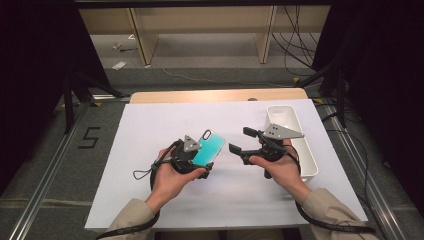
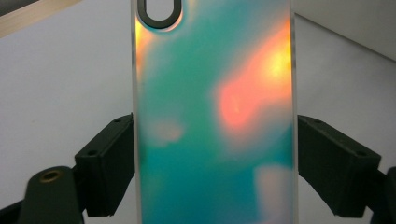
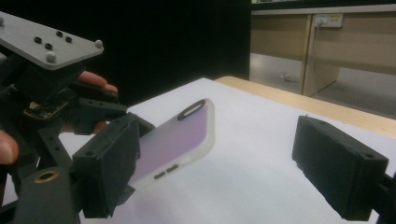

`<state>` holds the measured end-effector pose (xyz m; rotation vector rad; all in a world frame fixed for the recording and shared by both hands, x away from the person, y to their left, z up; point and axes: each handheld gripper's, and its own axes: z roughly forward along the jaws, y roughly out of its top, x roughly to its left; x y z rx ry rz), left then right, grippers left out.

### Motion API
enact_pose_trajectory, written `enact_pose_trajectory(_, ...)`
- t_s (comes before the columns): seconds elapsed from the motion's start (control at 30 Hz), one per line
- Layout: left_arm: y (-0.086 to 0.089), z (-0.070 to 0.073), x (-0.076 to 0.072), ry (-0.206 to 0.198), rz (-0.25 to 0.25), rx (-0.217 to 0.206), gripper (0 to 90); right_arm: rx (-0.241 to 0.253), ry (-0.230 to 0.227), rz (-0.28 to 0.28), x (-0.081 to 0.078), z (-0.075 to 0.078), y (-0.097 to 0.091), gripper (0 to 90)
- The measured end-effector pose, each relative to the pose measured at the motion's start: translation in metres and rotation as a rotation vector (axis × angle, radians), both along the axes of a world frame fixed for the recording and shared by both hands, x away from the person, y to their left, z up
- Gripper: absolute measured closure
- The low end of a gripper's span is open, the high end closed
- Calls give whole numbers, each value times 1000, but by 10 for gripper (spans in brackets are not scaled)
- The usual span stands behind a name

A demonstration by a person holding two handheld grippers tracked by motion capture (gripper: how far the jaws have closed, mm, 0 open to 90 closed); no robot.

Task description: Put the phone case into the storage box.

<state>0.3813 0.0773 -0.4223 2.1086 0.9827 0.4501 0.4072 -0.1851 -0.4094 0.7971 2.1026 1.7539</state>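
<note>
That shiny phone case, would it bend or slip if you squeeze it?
The phone case probably stays fairly stiff: it keeps flat between the left tool's jaws, which clamp its long edges. Its glossy, colour-shifting back and smooth frosted rim look slippery. It looks thin and hollow, so likely light.

High view looks down; gripper views close, sharing phone case [image 2: 215, 121].

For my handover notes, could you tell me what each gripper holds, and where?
The left gripper clamps the iridescent phone case across its long side edges, near the lower end. The right gripper is open, holding nothing.
</note>
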Motion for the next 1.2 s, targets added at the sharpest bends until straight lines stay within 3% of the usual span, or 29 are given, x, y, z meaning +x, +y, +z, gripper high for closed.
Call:
enact_pose_trajectory(0.6, -22, -1, -6, -17, -41, -19, 173, -8, 36, 2, 11, -4, 13, 168)
enact_pose_trajectory(1.2, -43, -5, -12, -52, -89, -3, 173, -15, 87, -19, 22, -9, 21, 191)
